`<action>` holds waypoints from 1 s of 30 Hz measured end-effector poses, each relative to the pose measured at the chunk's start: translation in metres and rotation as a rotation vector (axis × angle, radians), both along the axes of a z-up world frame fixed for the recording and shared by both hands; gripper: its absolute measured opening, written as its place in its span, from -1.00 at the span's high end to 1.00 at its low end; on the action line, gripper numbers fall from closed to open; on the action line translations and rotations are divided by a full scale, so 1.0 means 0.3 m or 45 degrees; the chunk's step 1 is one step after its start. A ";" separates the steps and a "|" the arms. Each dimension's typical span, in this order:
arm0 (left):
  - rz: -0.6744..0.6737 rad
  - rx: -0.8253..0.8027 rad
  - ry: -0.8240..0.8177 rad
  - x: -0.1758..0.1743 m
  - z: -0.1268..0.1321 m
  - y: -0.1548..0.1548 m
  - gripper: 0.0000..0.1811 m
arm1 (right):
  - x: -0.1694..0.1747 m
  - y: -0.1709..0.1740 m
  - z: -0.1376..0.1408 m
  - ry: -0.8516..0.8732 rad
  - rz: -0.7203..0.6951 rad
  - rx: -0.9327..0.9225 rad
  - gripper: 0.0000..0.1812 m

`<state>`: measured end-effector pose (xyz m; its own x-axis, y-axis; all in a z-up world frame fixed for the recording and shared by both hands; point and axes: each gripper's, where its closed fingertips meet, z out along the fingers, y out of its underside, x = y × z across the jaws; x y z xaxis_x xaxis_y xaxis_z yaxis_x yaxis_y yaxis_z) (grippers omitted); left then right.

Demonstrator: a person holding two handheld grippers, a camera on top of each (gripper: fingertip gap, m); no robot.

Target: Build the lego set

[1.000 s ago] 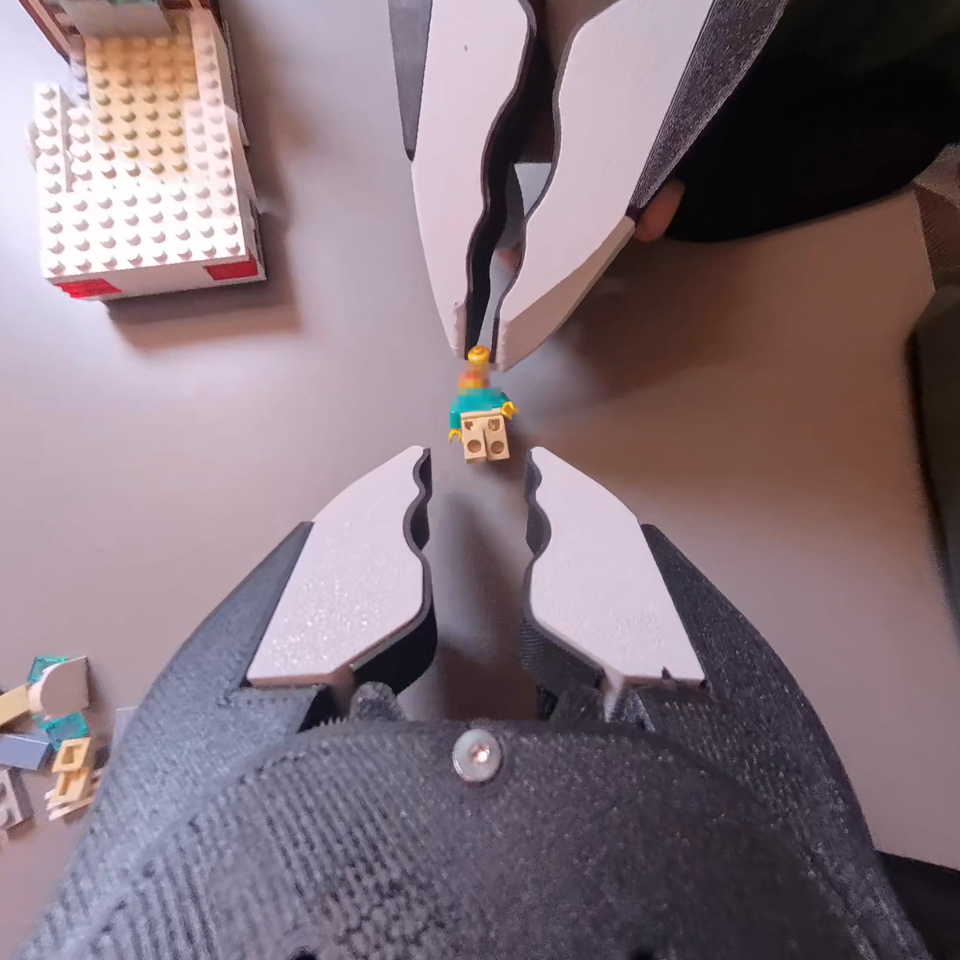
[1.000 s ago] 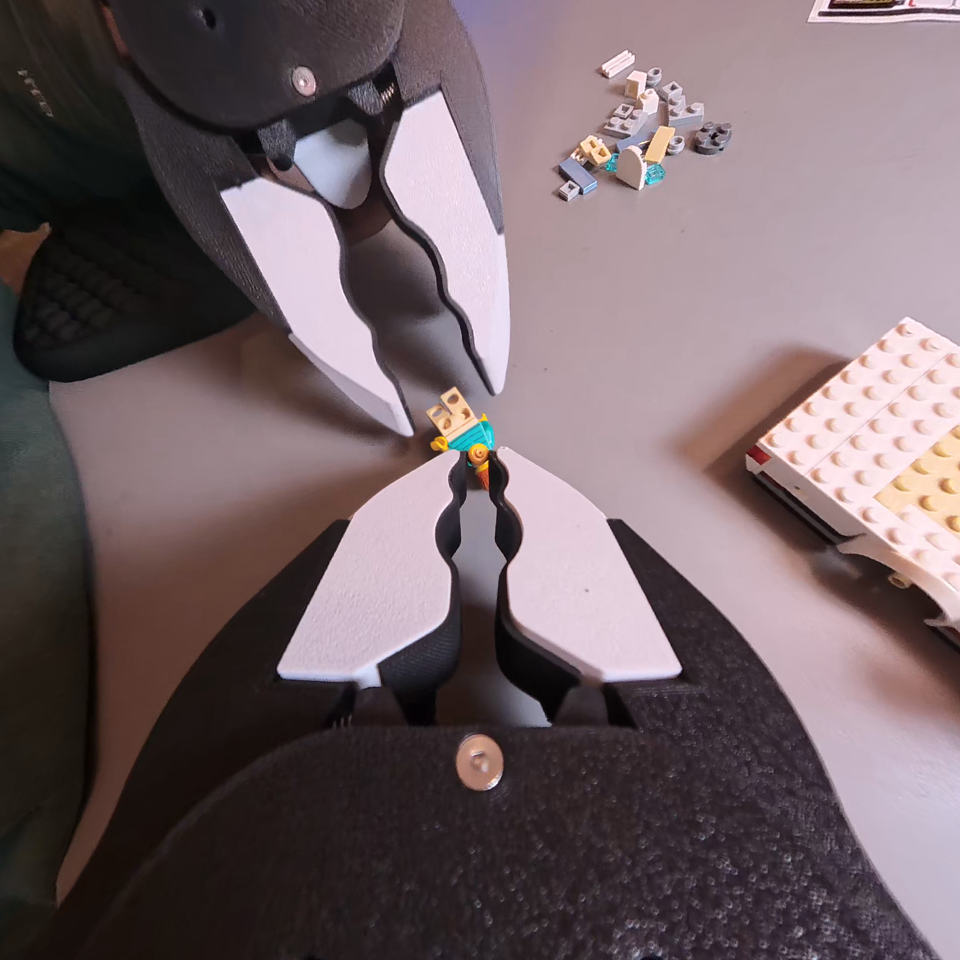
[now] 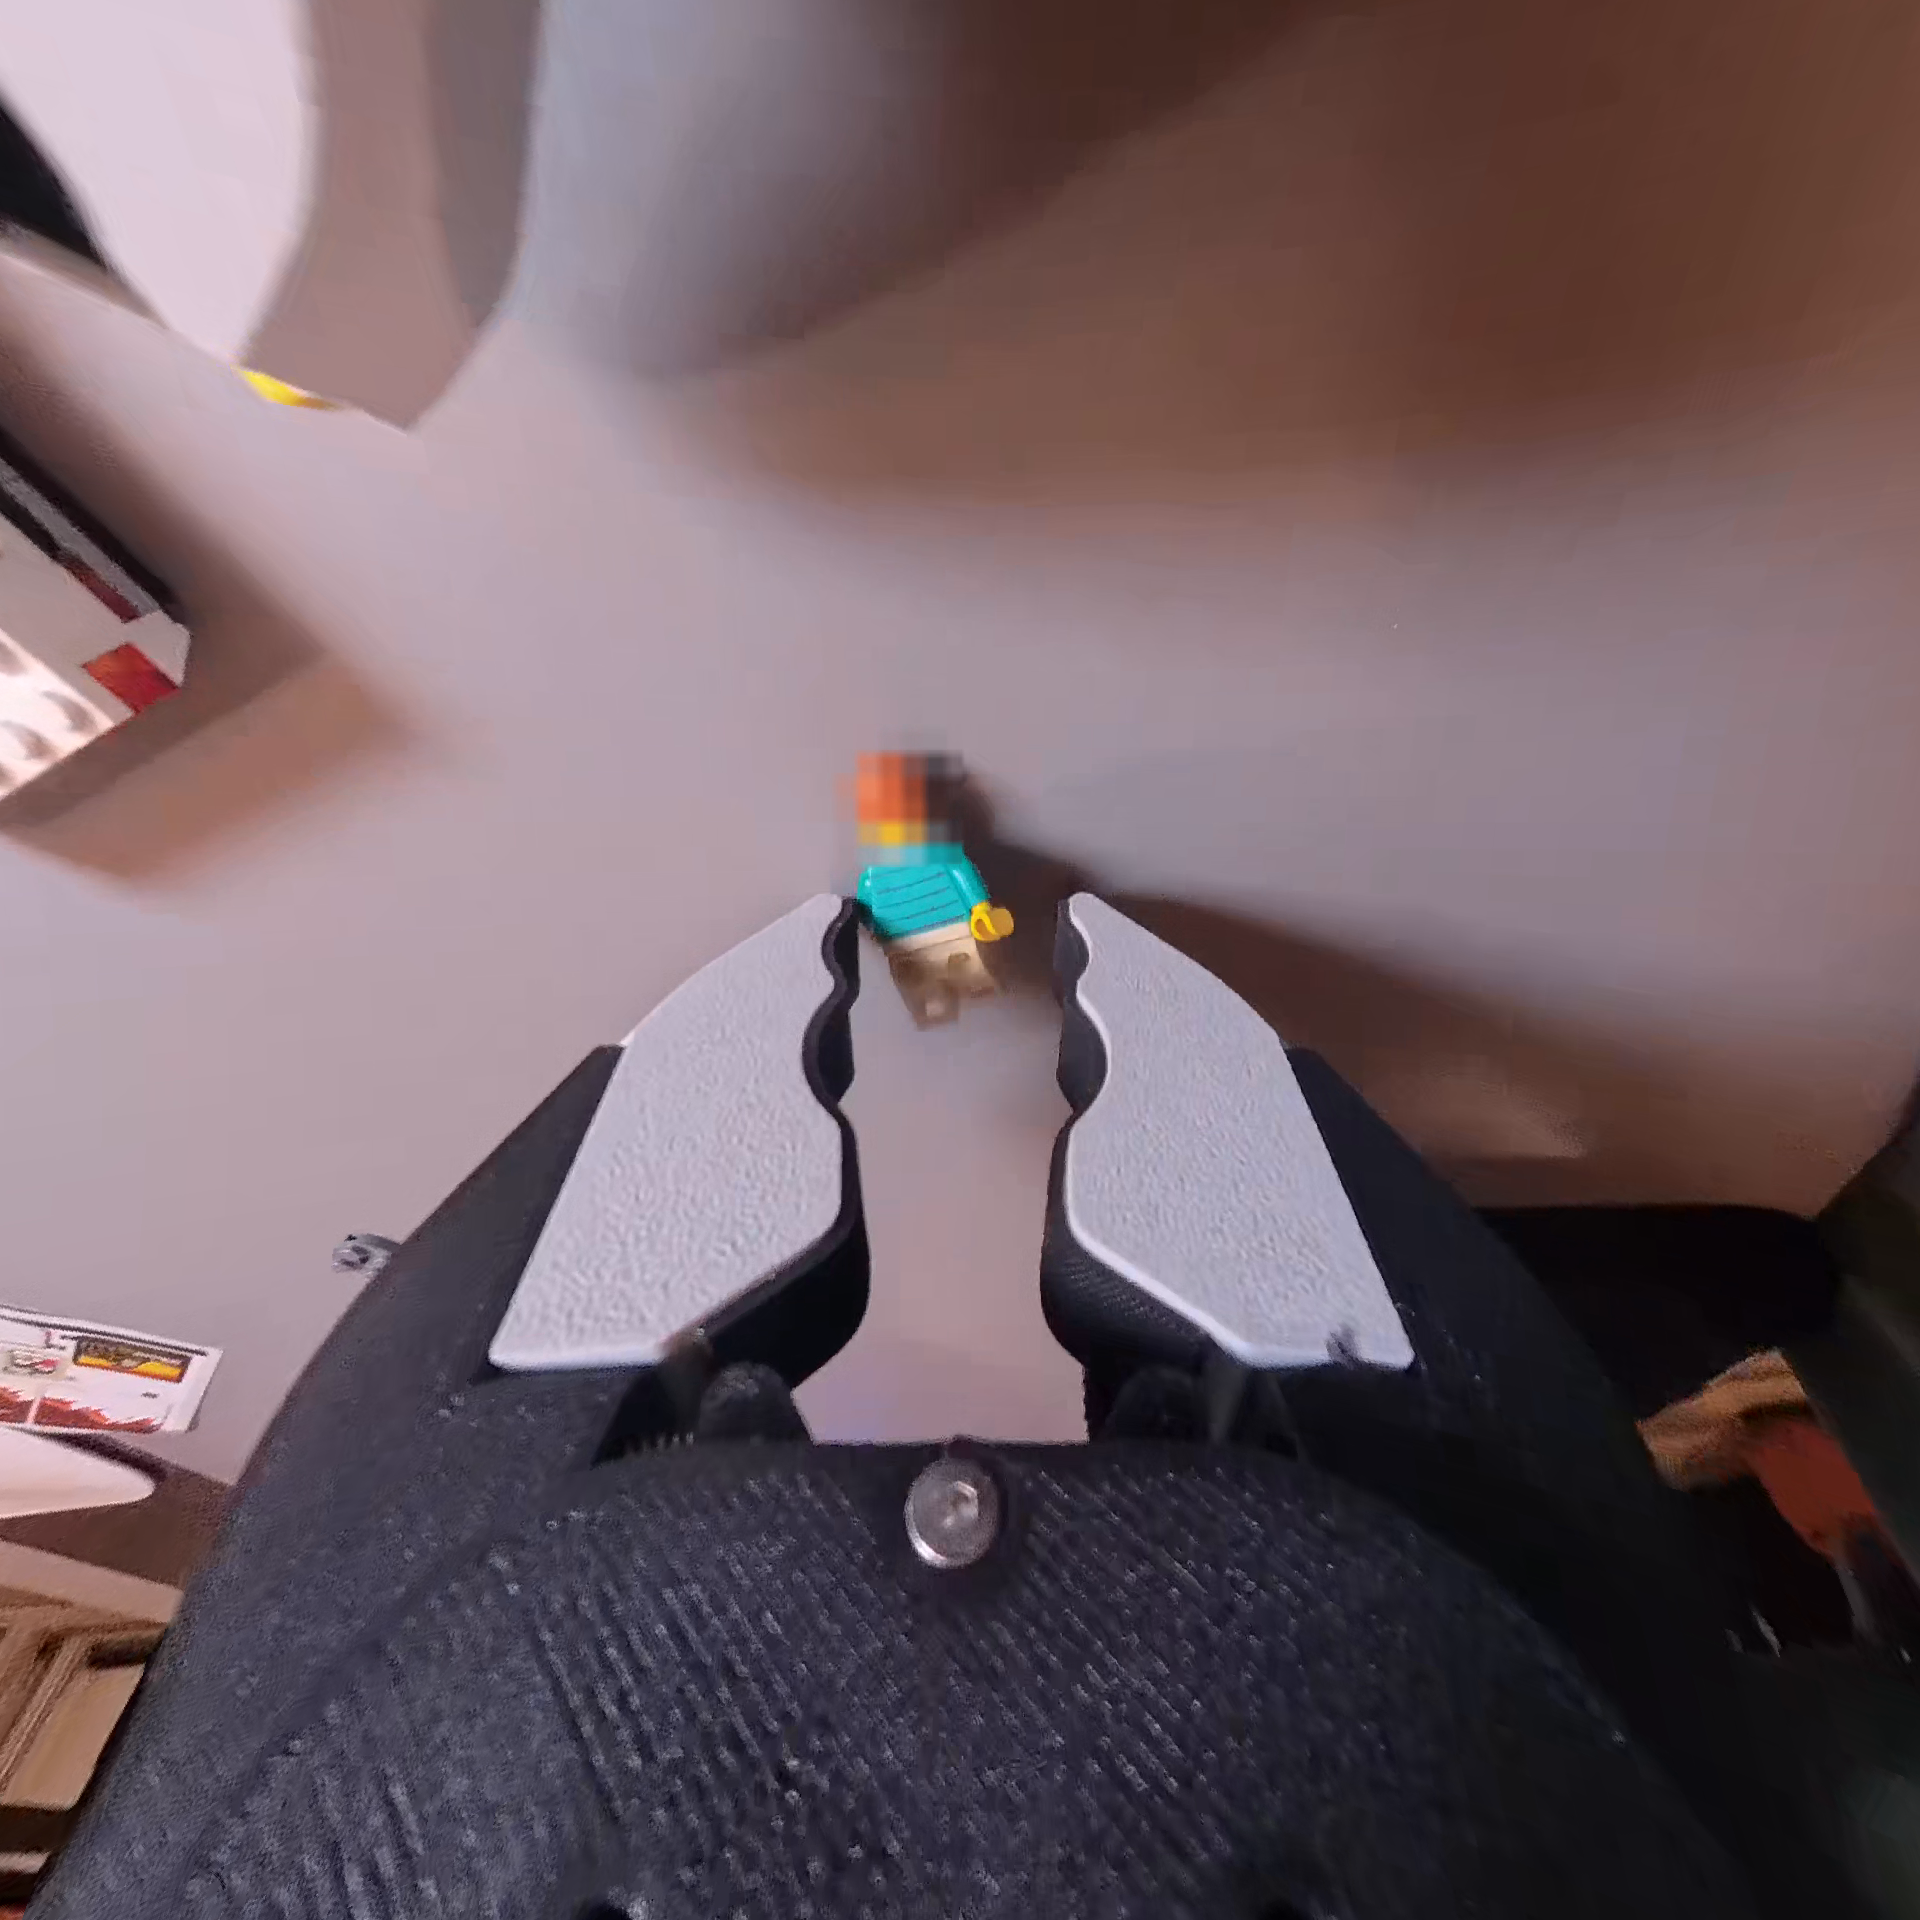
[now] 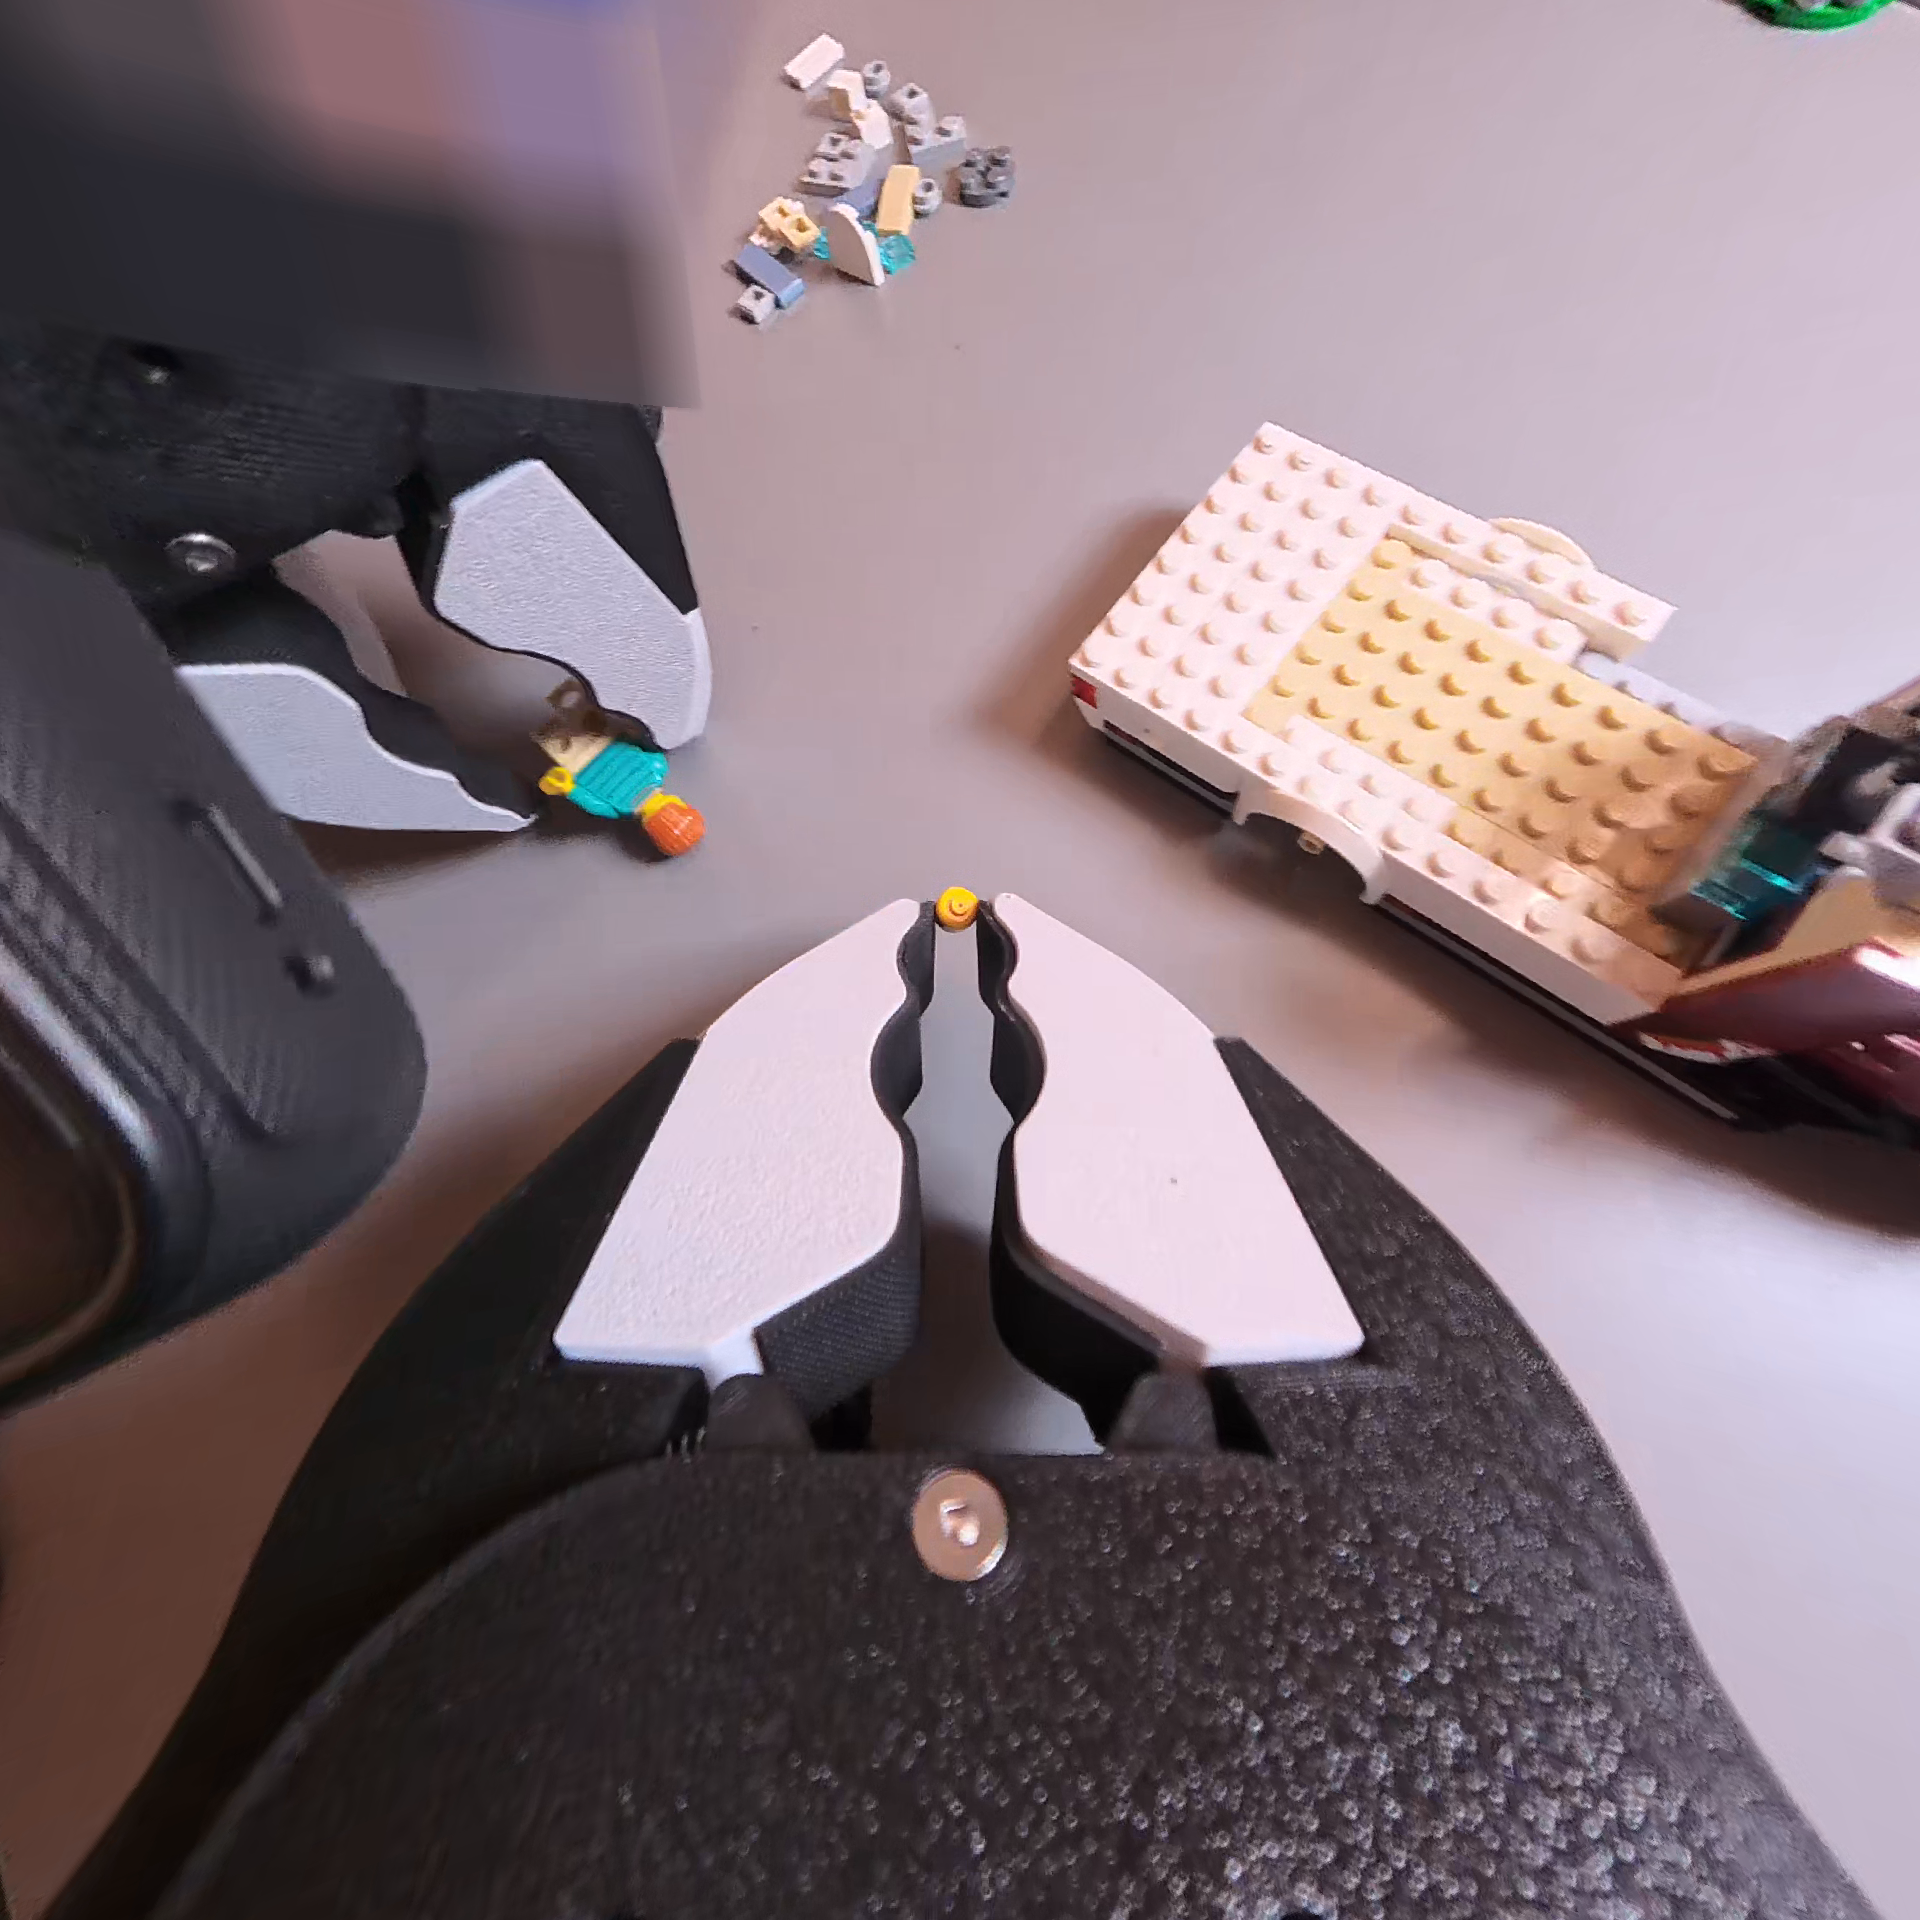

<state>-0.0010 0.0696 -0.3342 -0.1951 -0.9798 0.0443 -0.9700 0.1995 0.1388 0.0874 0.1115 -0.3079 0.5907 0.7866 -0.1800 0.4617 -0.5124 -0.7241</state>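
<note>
Much is left: the studded vehicle base (image 4: 1351,665) lacks walls, loose bricks (image 4: 862,197) wait at the counter's (image 4: 1299,260) far edge, the left gripper's (image 3: 951,961) fingers gape around the lying minifigure (image 3: 925,914), the right gripper's (image 4: 956,914) pinch a yellow stud (image 4: 955,908)

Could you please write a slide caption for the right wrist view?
Right gripper pinches a small yellow piece; the minifigure lies by the left gripper.

A plain matte grey table top (image 4: 1351,260) is seen across both views, lit softly from above; soft shadows are cast beside whatever stands on it. At the left edge of the left wrist view, light wooden furniture (image 3: 42,1683) is seen below table level, blurred. The upper part of that view is smeared; nothing there can be identified.
</note>
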 end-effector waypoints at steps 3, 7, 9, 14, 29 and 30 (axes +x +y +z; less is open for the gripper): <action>-0.031 -0.001 0.106 -0.002 0.004 0.001 0.60 | 0.037 0.018 -0.008 -0.028 -0.043 -0.008 0.92; -0.067 0.017 0.232 -0.003 0.007 0.010 0.63 | 0.095 0.045 -0.011 -0.059 -0.107 0.001 0.92; -0.084 0.021 0.272 -0.002 0.007 0.008 0.64 | 0.112 0.052 -0.008 -0.045 -0.128 -0.007 0.92; -0.082 0.042 0.301 0.008 0.005 0.009 0.71 | 0.161 0.073 0.000 -0.053 -0.184 0.001 0.91; 0.390 -0.573 -1.615 0.106 0.299 0.019 0.72 | -0.022 -0.048 0.238 0.473 0.174 0.141 0.92; 0.397 -0.575 -1.678 0.096 0.300 0.013 0.72 | -0.049 -0.072 0.247 0.512 0.226 0.120 0.92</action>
